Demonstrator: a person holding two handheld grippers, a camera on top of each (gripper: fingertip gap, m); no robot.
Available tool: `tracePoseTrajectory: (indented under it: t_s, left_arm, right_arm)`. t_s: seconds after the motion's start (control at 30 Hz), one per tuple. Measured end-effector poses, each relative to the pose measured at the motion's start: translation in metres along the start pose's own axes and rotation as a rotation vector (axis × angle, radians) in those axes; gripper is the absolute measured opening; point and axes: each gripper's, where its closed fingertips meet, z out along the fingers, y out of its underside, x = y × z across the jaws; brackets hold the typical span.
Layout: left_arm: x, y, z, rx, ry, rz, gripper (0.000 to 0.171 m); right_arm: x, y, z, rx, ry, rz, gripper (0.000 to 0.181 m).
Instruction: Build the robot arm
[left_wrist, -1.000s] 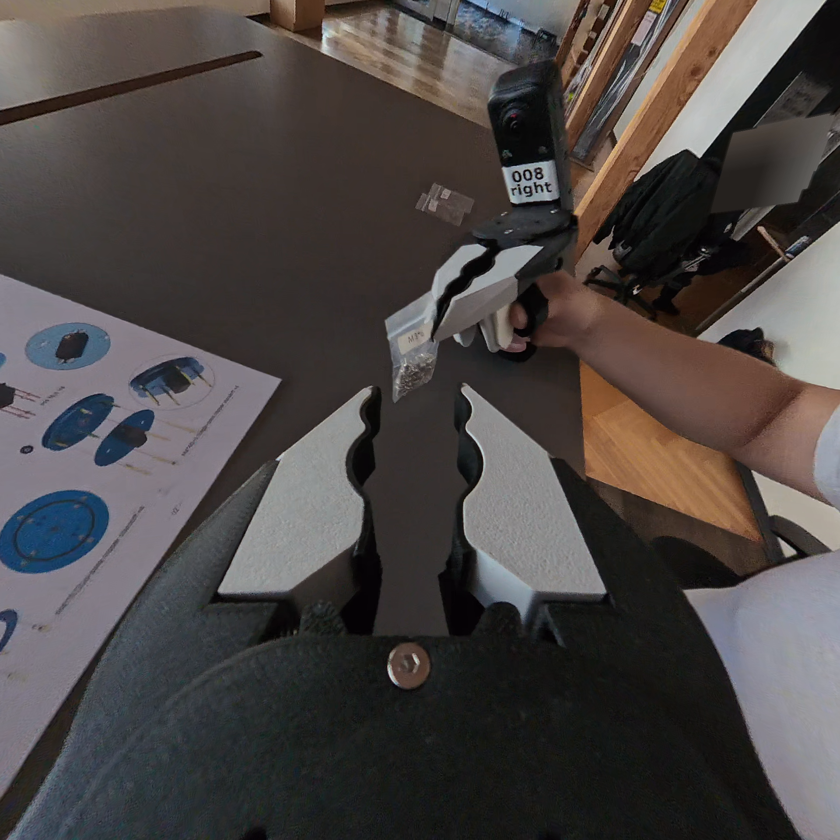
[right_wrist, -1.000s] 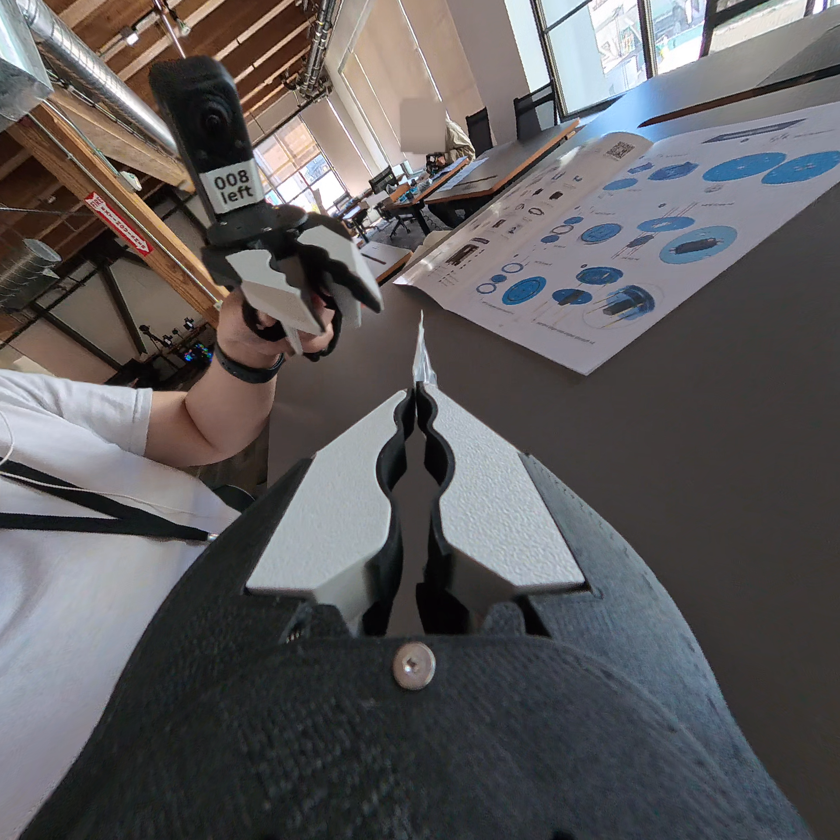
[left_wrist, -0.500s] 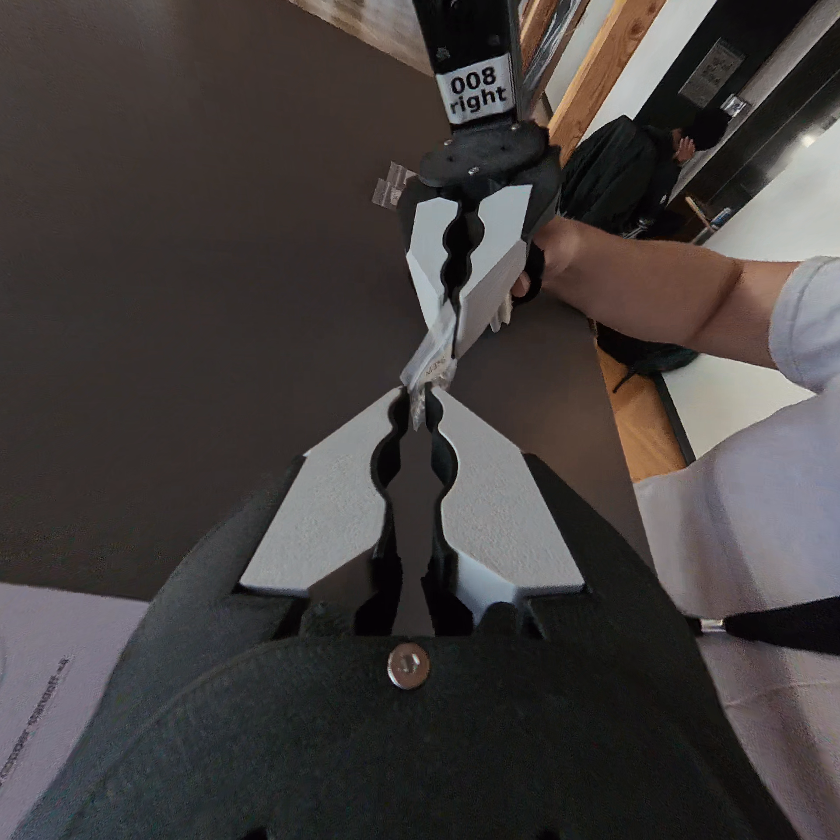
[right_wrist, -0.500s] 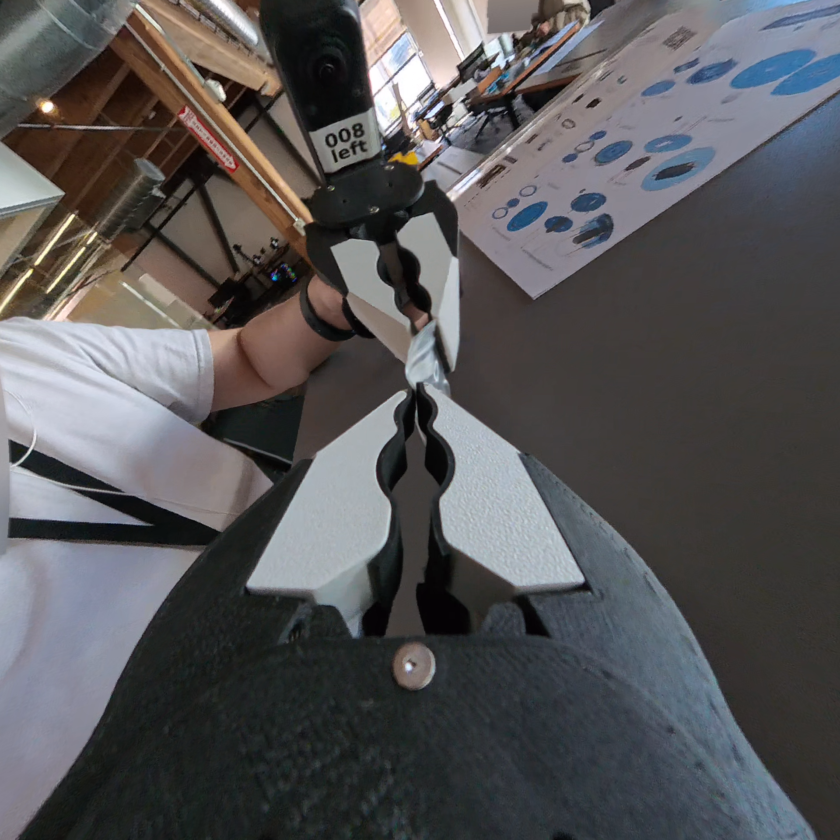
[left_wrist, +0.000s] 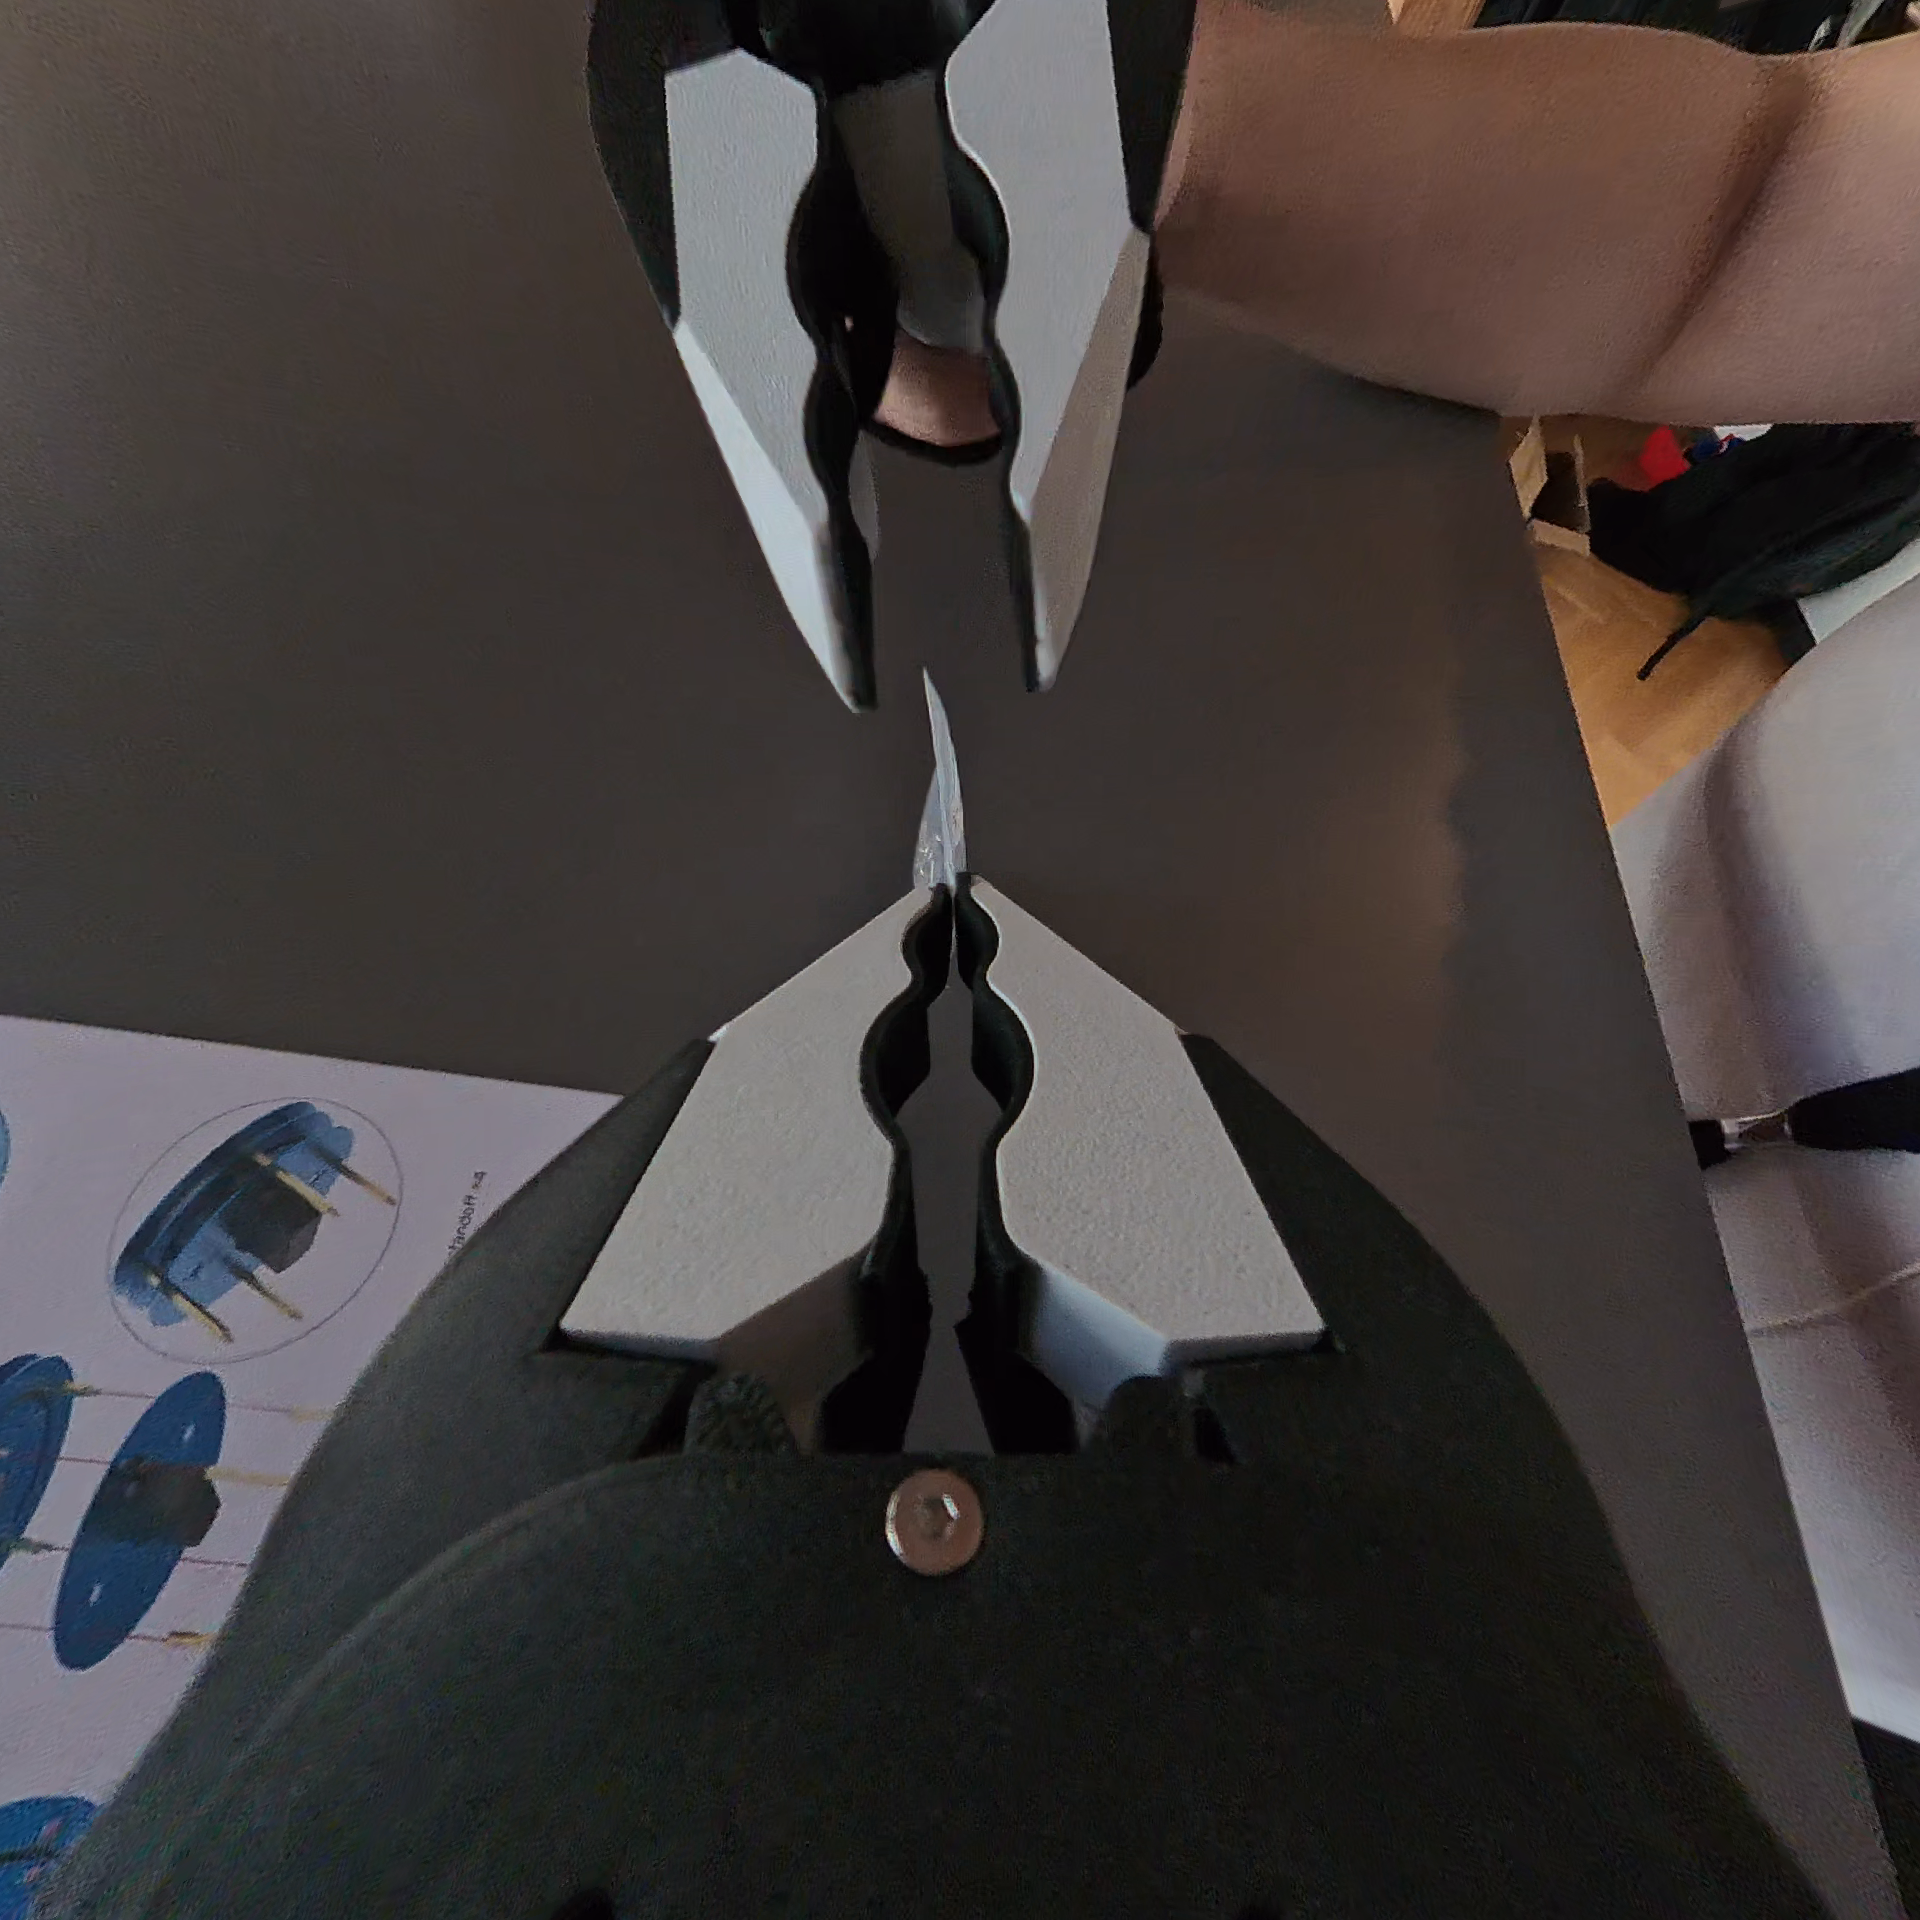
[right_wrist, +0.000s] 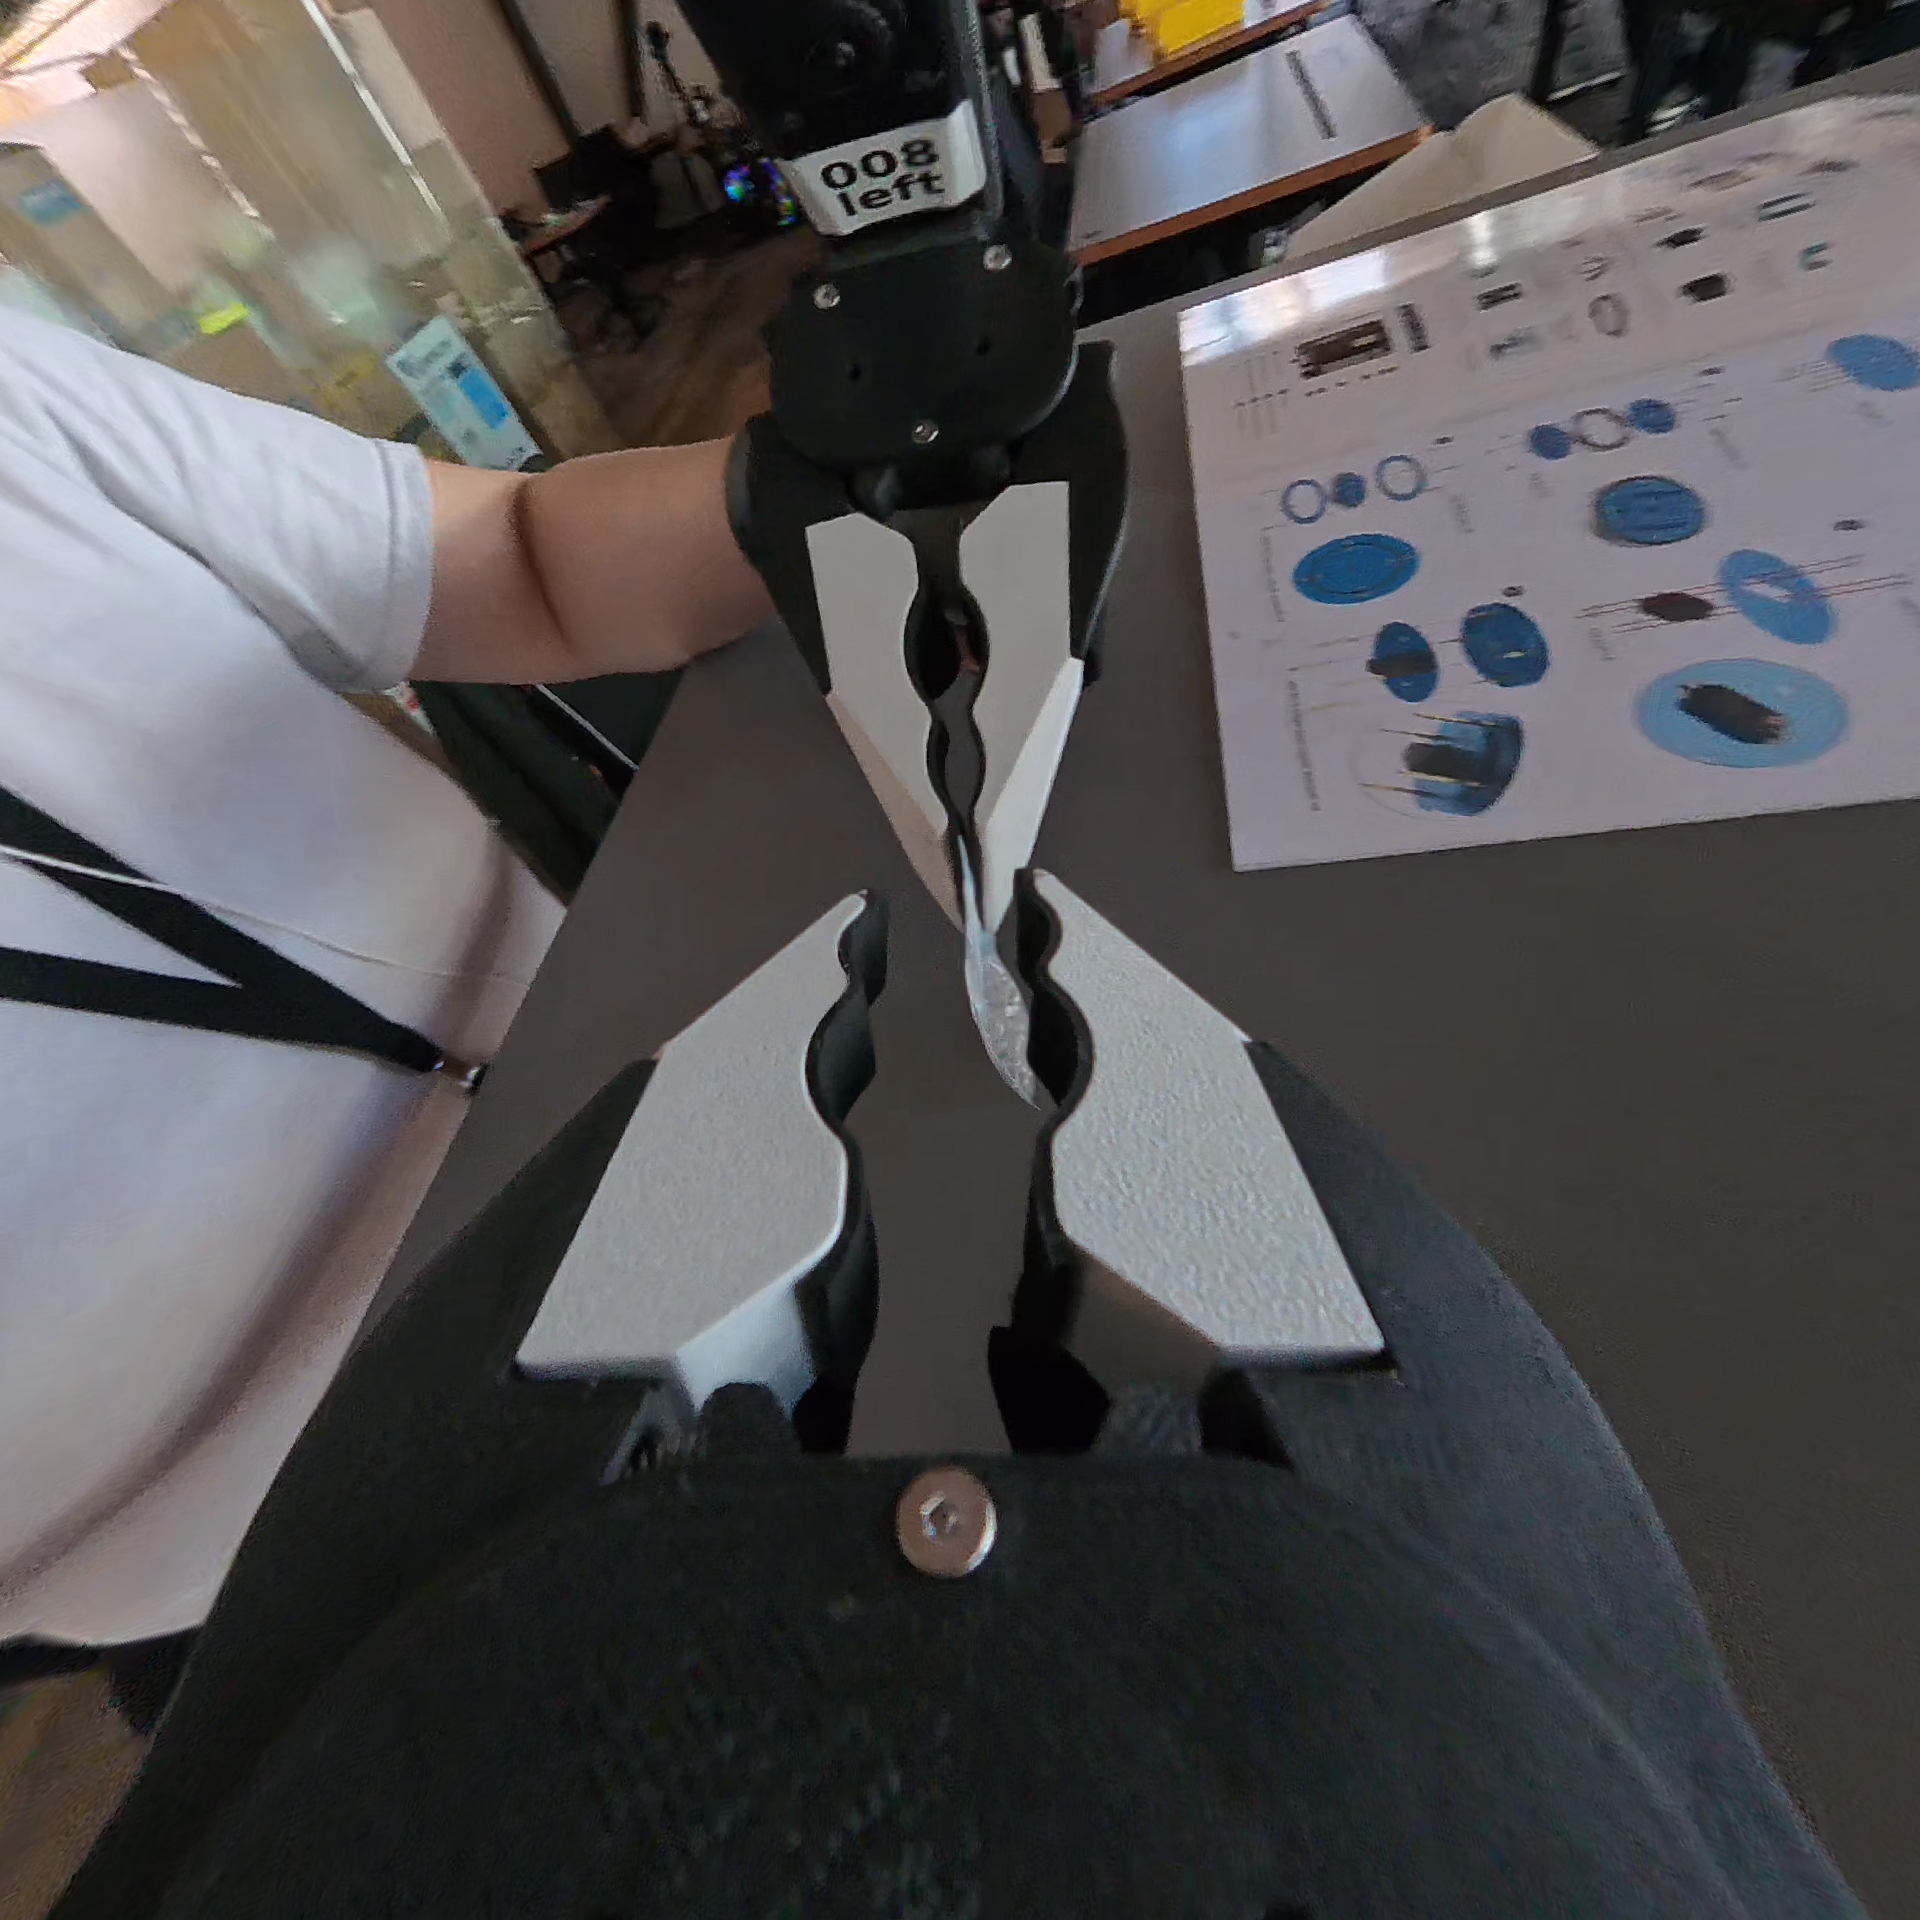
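A small clear plastic bag (left_wrist: 940, 790) of small metal parts is seen edge-on above the dark table (left_wrist: 416, 623). My left gripper (left_wrist: 954, 894) is shut on the bag's lower end. My right gripper (left_wrist: 948, 686) faces it tip to tip, open, its fingertips on either side of the bag's free end without pinching it. In the right wrist view the bag (right_wrist: 1000, 1013) hangs from the shut left gripper (right_wrist: 971, 888) between the open fingers of the right gripper (right_wrist: 948, 899), close to the right-hand finger (right_wrist: 1143, 1143).
A white sheet printed with blue part diagrams (left_wrist: 208, 1299) lies on the table, also in the right wrist view (right_wrist: 1558, 520). The table edge (left_wrist: 1558, 727) runs close by, beside the person's white shirt (right_wrist: 208, 1039). A wooden floor and a black bag (left_wrist: 1714, 520) lie beyond. The grippers are tip to tip, or close to it.
The two grippers came together tip to tip. The left gripper closed on the bag, and the right gripper, which held it before, has opened and let it go.
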Motion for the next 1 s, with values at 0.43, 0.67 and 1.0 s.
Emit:
tracePoseTrajectory:
  t_s: [0.43,0.67,1.0]
  left_arm:
    - [-0.007,0.005,-0.015,0.05,0.043,-0.059,0.002]
    - [-0.008,0.004,-0.015,0.054,0.04,-0.066,0.004]
    - [-0.005,-0.001,-0.018,0.08,0.041,-0.09,0.0]
  right_arm:
    - [0.009,0.008,0.027,-0.015,0.031,0.056,0.0]
    - [0.012,0.02,0.034,-0.079,0.069,0.036,0.001]
    - [0.009,0.005,0.027,0.023,0.115,-0.035,0.0]
